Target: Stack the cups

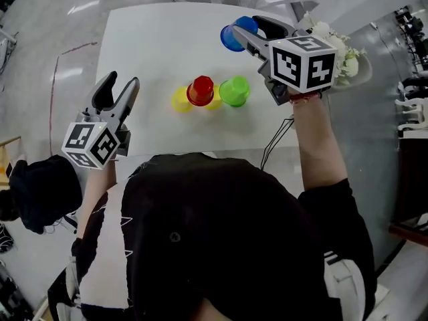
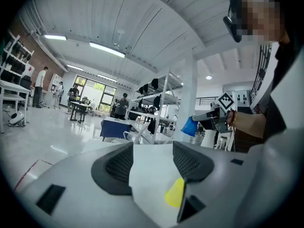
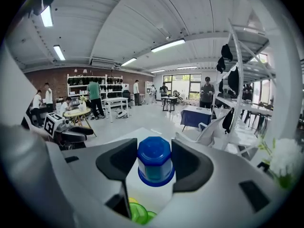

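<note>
Pinched between fingers of right gripper (image 3: pixel 154 161): inverted blue cup (image 3: pixel 155 170), likely for lowering onto green cup (image 3: pixel 138 213) below fingertips. At left gripper (image 2: pixel 153 161): fingers wide apart, empty, yellow cup (image 2: pixel 175 193) beyond.

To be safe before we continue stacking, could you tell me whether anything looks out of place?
Nothing stands out: the red cup, green cup and yellow cup stand clustered on the white table, none toppled, and the right gripper holds the blue cup.
</note>
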### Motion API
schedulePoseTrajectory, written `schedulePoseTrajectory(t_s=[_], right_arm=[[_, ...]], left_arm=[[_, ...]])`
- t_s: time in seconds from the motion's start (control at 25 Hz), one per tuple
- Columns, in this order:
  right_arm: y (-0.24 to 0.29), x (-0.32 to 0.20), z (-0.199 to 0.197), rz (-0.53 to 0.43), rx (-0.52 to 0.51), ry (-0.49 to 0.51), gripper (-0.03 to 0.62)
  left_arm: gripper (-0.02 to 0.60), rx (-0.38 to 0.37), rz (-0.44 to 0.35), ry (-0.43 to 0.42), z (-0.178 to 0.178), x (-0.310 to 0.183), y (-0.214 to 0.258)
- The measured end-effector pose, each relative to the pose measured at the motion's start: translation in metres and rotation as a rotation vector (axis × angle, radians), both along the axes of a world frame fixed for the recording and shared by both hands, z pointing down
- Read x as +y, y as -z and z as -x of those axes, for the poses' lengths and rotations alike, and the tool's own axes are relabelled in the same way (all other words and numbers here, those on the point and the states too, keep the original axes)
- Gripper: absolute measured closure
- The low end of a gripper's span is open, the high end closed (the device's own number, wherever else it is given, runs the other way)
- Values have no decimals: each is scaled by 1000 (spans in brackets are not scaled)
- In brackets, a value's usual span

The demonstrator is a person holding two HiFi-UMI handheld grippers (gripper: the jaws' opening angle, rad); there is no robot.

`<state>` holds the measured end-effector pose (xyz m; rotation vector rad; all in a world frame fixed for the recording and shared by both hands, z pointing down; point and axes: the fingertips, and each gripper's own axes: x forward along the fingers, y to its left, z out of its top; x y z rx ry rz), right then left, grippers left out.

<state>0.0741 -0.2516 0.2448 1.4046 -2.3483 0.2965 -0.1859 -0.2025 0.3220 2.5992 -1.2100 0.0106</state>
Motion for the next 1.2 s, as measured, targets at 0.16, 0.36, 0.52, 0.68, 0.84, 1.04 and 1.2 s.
schedulePoseTrajectory(t_s=[0.16,0.36,0.52,0.68,0.84,1.04,1.2], right_arm=[[0,18,9,14,-30,-18,367],[1,30,9,33,-42,-36,367],[2,43,13,46,-42,-47,367],[-2,56,16,62,-41,-58,367],[-10,68,22,74,-43,-61,367],[-18,77,27,94,-54,-64,367],[-24,83,30,105,-55,-65,367]], left_arm=[[311,4,-4,-43,2,2,-2],[311,5,6,-78,1,-3,-2],[311,12,7,-93,3,-5,1],[311,20,9,-114,2,-5,0],[311,27,7,-129,2,0,-6],[311,30,4,-131,6,4,-10],[311,23,-1,-122,8,7,-13]])
